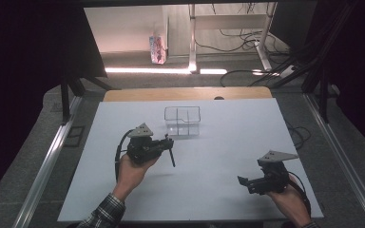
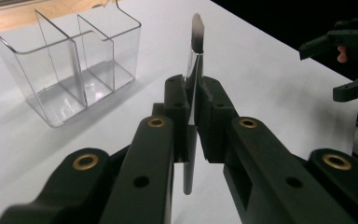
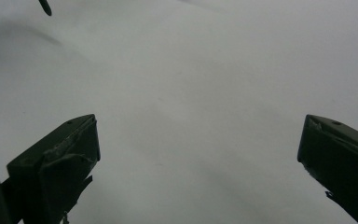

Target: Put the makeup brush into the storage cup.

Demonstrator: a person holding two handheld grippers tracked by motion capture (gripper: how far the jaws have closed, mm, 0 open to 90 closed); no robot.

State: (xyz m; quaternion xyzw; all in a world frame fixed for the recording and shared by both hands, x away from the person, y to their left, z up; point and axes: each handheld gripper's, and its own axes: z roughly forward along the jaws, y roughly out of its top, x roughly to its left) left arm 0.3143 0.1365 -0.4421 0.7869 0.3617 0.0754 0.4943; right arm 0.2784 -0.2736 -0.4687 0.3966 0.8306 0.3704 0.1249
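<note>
Left gripper (image 2: 192, 119) was clamped on a slim dark brush-like stick (image 2: 195, 70), just near-left of the clear plastic divided box (image 1: 182, 120); right gripper (image 1: 253, 182), jaws wide and empty, idled near-right; advisable to hold the stick upright over one compartment before release.

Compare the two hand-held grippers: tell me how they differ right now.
The left hand-held gripper has its jaws shut on a thin dark brush; the right hand-held gripper has its jaws wide apart with nothing between them. The left one is near the clear divided box; the right one sits far from it, by the table's near right corner. Both are black and each carries a grey three-cornered plate.
</note>
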